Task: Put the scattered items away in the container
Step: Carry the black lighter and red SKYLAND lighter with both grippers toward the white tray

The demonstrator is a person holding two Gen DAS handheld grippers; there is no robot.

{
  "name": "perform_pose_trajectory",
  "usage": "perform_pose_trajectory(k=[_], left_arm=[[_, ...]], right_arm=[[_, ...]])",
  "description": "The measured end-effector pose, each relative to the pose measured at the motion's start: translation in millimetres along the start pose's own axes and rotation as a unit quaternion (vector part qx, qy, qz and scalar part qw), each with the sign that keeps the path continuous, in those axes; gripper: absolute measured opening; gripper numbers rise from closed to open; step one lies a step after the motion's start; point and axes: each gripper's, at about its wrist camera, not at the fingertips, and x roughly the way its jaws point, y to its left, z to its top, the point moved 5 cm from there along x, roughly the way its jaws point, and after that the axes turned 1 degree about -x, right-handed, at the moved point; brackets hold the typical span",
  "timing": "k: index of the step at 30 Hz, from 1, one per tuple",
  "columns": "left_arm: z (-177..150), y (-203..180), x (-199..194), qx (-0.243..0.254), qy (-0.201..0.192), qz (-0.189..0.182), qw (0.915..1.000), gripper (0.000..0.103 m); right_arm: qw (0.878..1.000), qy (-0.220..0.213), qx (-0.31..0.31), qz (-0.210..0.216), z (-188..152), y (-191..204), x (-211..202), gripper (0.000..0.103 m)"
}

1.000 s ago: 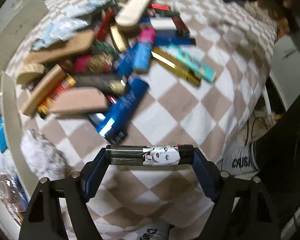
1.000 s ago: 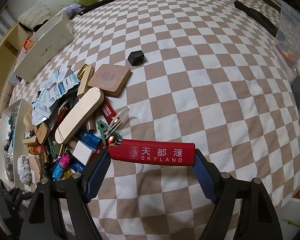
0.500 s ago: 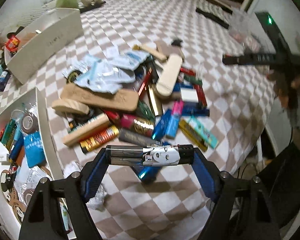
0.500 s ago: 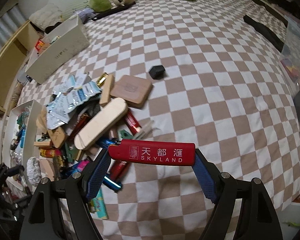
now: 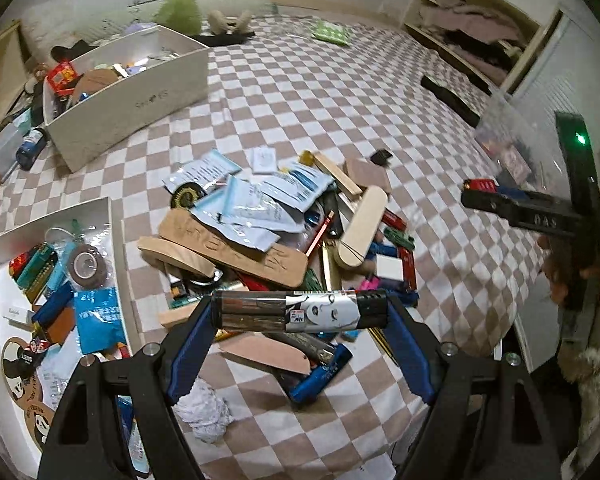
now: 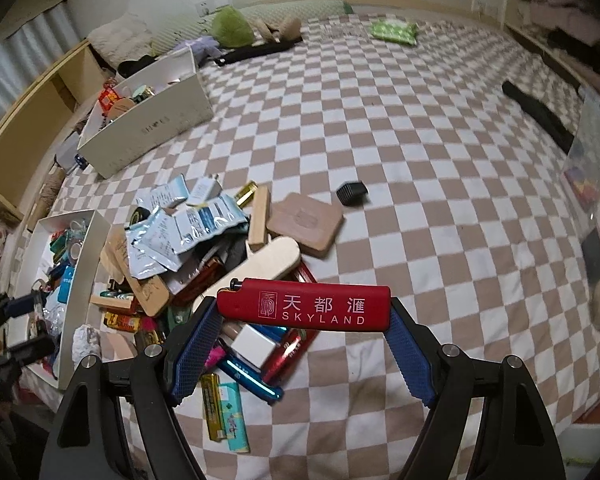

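Meanwhile, both jaws pinching lighters, black lighter (image 5: 300, 311) and red lighter (image 6: 305, 310), above cluttered pile (image 5: 268, 236).

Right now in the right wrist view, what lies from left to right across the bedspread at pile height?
White tray → silver-blue sachets → wooden block → tan square pad → small black cap.

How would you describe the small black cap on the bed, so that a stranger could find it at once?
Start from the checkered bedspread and find the pile of scattered items near its front-left. At the pile's far-right edge lies a flat brown square pad. Just beyond it, alone on the cloth, sits the small black cap: the only dark, ribbed piece apart from the pile.
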Motion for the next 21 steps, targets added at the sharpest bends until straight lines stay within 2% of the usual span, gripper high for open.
perform_pose_trajectory(k=[7, 13, 21], left_arm=[[9, 25, -6, -0.051, -0.009, 0.006, 0.9987, 0.082], [16, 40, -16, -0.062, -0.033, 0.028, 0.9972, 0.082], [20, 51, -22, -0.075, -0.04, 0.033, 0.9958, 0.082]], right_arm=[[1.0, -0.013, -0.02, 0.004, 5, 20, -7, 0.081], [0.999, -0.019, -0.029, 0.01, 7, 32, -11, 0.081], [0.999, -0.025, -0.042, 0.009, 10, 46, -15, 0.081]])
